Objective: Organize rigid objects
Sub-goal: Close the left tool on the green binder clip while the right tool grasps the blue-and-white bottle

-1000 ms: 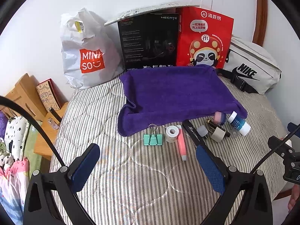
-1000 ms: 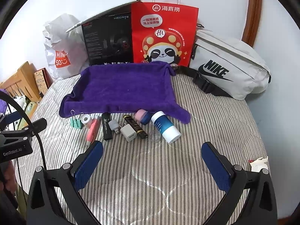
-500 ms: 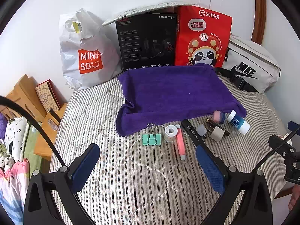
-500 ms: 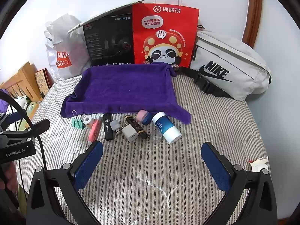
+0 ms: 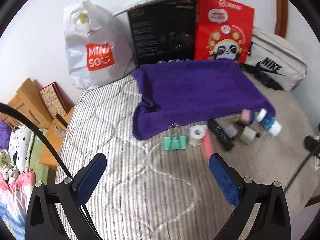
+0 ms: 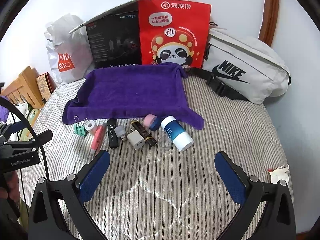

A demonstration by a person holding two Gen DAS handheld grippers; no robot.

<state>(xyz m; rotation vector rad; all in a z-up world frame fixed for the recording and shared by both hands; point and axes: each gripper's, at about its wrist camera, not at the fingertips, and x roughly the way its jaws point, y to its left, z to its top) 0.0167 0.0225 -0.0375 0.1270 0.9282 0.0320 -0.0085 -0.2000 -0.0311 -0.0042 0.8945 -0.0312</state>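
Note:
A purple towel (image 6: 132, 92) lies spread on the striped bed; it also shows in the left wrist view (image 5: 196, 88). Along its near edge lies a row of small objects: a green binder clip (image 6: 80, 129), a white tape roll (image 6: 90, 125), a pink highlighter (image 6: 98, 137), a black stick (image 6: 112, 133), a white charger (image 6: 136, 139), a black-gold tube (image 6: 143, 133), a pink-blue case (image 6: 152, 121), a clear cup (image 6: 165, 143) and a blue-white bottle (image 6: 176, 133). My left gripper (image 5: 155, 173) is open and empty, short of the binder clip (image 5: 175, 143). My right gripper (image 6: 162, 173) is open and empty, short of the row.
Behind the towel stand a white Miniso bag (image 6: 66, 60), a black box (image 6: 114, 42), a red panda bag (image 6: 174, 36) and a white Nike bag (image 6: 244, 68). A wooden bedside stand (image 5: 26, 104) is at left. Crumpled paper (image 6: 279, 174) lies on the bed's right edge.
The left wrist view has swung left and is motion-blurred; the objects sit further right in it. The right gripper has edged slightly closer to the row. Both stay open.

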